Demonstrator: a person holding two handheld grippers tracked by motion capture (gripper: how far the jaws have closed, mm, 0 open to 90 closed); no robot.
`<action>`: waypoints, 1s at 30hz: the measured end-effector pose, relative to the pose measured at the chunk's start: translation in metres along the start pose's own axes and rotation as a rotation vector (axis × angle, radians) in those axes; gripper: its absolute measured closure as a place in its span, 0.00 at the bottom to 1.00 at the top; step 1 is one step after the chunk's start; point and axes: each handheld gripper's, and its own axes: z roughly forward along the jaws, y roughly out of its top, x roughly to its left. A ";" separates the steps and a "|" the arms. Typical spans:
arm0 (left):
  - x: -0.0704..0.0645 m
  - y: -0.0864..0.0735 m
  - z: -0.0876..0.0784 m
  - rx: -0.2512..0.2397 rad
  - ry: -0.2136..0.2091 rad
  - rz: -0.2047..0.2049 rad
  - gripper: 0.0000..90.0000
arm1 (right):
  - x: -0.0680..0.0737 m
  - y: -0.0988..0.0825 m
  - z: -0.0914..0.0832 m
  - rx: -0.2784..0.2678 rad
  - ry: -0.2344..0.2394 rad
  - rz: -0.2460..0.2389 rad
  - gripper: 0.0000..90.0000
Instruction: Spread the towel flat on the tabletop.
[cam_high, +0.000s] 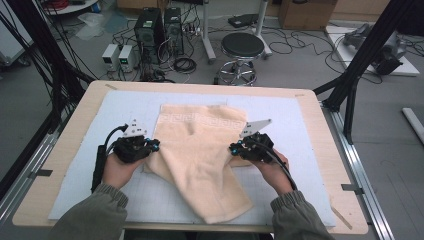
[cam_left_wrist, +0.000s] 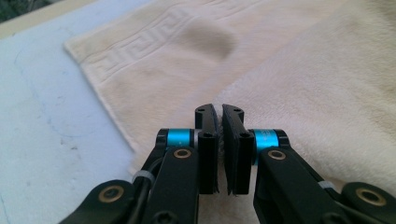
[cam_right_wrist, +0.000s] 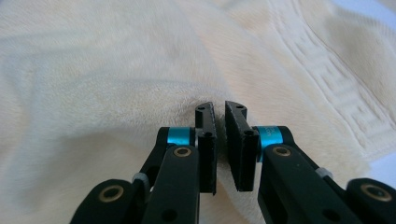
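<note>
Both tools (cam_high: 156, 145) (cam_high: 232, 148) pinch the towel (cam_high: 200, 150) at its opposite side edges

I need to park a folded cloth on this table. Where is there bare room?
The pale mat lies bare left of the towel, between its edge and the table rim, and again on the right beyond the right gripper. The middle is crowded: both grippers, left gripper included, pinch the towel there.
</note>
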 end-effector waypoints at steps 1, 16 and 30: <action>0.004 -0.001 0.007 0.015 -0.001 -0.024 0.93 | -0.006 -0.001 0.005 0.005 0.008 0.025 0.92; -0.020 -0.030 -0.034 -0.065 -0.069 0.041 0.64 | 0.033 -0.030 -0.034 -0.047 0.043 -0.130 0.70; -0.048 -0.040 0.011 0.047 -0.153 0.157 0.78 | 0.042 -0.047 0.012 0.068 0.202 -0.137 0.90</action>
